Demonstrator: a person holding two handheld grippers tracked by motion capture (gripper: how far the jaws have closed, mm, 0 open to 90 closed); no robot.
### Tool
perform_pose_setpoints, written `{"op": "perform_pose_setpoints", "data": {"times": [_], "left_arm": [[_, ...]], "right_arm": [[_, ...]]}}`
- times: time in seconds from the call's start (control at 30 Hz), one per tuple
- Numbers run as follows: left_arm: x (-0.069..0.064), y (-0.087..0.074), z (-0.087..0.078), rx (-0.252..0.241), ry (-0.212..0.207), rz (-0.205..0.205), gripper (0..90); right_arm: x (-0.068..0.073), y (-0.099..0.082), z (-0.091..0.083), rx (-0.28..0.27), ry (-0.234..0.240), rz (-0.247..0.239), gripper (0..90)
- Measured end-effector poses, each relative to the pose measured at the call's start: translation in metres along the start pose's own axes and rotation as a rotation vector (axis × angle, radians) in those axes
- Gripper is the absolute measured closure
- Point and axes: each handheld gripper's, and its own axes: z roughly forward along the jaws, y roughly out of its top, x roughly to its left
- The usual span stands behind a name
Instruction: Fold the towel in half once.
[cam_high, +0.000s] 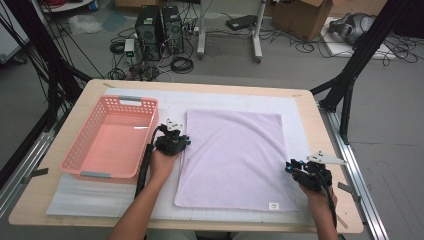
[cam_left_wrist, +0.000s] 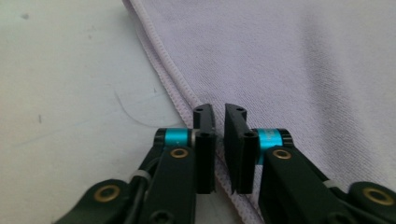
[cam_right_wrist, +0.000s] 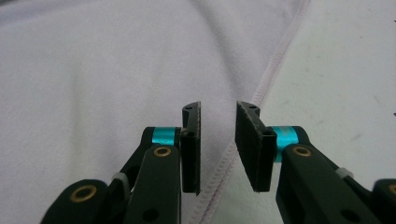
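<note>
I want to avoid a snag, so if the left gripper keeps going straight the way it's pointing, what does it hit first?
Most likely the towel: the left gripper points along its hemmed edge, jaws nearly shut over the hem. Depth is unclear.

Pale lilac towel (cam_high: 232, 157), plain, with a slightly pinker stitched hem and a small white label at the near edge. Salmon-pink basket (cam_high: 79, 150) with a latticed wall and 2 grey handle strips. White mat (cam_high: 165, 107) with faint scuffs, over a light wood-toned surface (cam_high: 40, 195). Black on the left hand-held gripper (cam_left_wrist: 219, 140) and the right hand-held gripper (cam_right_wrist: 217, 144), each with 2 turquoise bands and brass-coloured rivets. Grey 3-cornered plate on the right one. Grey floor beyond, black cables.
</note>
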Motion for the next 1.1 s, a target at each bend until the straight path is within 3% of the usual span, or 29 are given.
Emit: {"op": "perform_pose_setpoints", "data": {"times": [0.13,0.23,0.33,0.4,0.5,0.67,0.73,0.77,0.87,0.93,1.1], "left_arm": [[0.005,0.001,-0.004,0.000,0.074,-0.025,87.9],[0.008,0.000,-0.005,0.007,0.075,-0.037,87.5],[0.006,-0.001,-0.005,0.013,0.085,-0.039,75.8],[0.009,-0.001,-0.008,0.011,0.057,-0.084,62.4],[0.008,-0.002,-0.011,0.003,0.037,-0.081,56.5],[0.005,-0.004,-0.013,-0.036,-0.035,-0.114,51.8],[0.004,-0.006,-0.013,-0.041,-0.050,-0.114,50.8],[0.004,-0.007,-0.014,-0.045,-0.059,-0.118,50.8],[0.003,-0.010,-0.016,-0.056,-0.091,-0.124,49.4],[0.000,-0.010,-0.018,-0.049,-0.123,-0.111,46.7],[-0.006,-0.008,-0.024,-0.081,-0.180,-0.069,40.8]], "right_arm": [[-0.001,0.000,0.002,0.006,0.002,0.001,70.6],[-0.001,-0.001,0.002,0.007,-0.008,0.003,70.4],[-0.003,-0.002,0.004,0.006,-0.029,0.016,66.5],[-0.007,-0.001,0.007,0.003,-0.053,0.031,65.7],[-0.017,0.006,0.016,-0.005,-0.057,0.075,68.2],[-0.025,0.018,0.044,0.052,-0.045,0.080,69.3],[-0.025,0.021,0.052,0.079,-0.050,0.066,75.3],[-0.025,0.023,0.053,0.082,-0.059,0.060,81.2],[-0.027,0.026,0.051,0.101,-0.135,0.075,84.2],[-0.030,0.024,0.049,0.097,-0.149,0.094,74.7],[-0.032,0.013,0.032,0.030,-0.106,0.100,60.0]]}}
